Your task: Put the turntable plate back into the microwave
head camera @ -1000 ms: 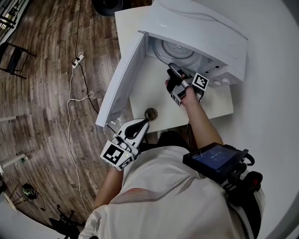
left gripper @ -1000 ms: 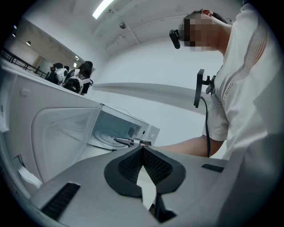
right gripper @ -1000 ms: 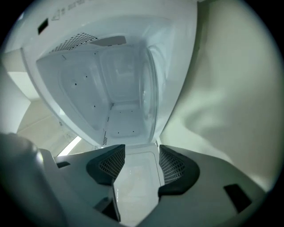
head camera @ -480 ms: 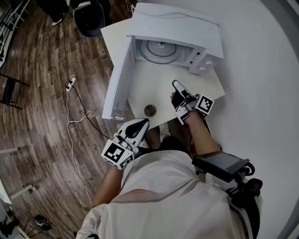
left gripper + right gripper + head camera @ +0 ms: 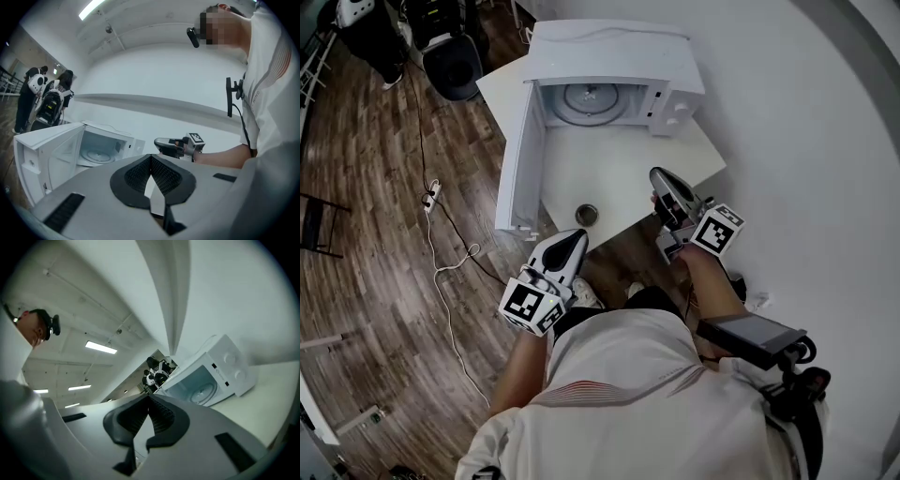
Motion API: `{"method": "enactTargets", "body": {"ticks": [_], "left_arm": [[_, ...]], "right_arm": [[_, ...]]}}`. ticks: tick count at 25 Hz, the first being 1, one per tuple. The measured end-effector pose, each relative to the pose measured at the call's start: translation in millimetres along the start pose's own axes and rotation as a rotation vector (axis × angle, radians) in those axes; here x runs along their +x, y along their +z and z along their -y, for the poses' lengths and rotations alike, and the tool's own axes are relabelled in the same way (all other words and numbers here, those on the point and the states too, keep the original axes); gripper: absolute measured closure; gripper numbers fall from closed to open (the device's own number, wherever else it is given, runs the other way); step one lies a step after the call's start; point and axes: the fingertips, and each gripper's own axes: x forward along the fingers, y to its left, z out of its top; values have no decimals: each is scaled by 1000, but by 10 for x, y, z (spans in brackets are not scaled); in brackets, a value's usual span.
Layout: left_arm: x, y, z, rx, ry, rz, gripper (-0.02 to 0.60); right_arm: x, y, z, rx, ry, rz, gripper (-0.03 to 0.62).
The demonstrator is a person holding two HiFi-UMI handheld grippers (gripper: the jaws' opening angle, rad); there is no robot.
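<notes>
The turntable plate (image 5: 589, 101) lies flat inside the microwave (image 5: 609, 56), far from me. My left gripper (image 5: 573, 239) and right gripper (image 5: 662, 178) are both closed on nothing, near me. I think the plate is home, so I'd hold both clear of the open door (image 5: 516, 159).

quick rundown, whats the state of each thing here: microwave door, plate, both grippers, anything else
microwave door: swung wide open
turntable plate: lying flat inside the microwave
left gripper: jaws together, nothing held
right gripper: jaws together, nothing held
small round object: sitting on the table in front of the microwave
</notes>
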Motion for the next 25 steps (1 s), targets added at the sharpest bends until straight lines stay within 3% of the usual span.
{"method": "enactTargets", "body": {"ticks": [5, 9, 18, 25], "left_arm": [[-51, 173, 85, 51, 58, 22, 572], [-21, 323, 341, 107, 95, 26, 572], [15, 527, 1132, 144, 219, 46, 572], [18, 610, 1385, 207, 268, 41, 572]], "right_arm": [[-263, 215, -346, -378, -53, -29, 588], [-531, 358, -560, -538, -37, -38, 588], [-1303, 601, -852, -605, 0, -57, 588], [-1590, 730, -1026, -601, 34, -35, 589]]}}
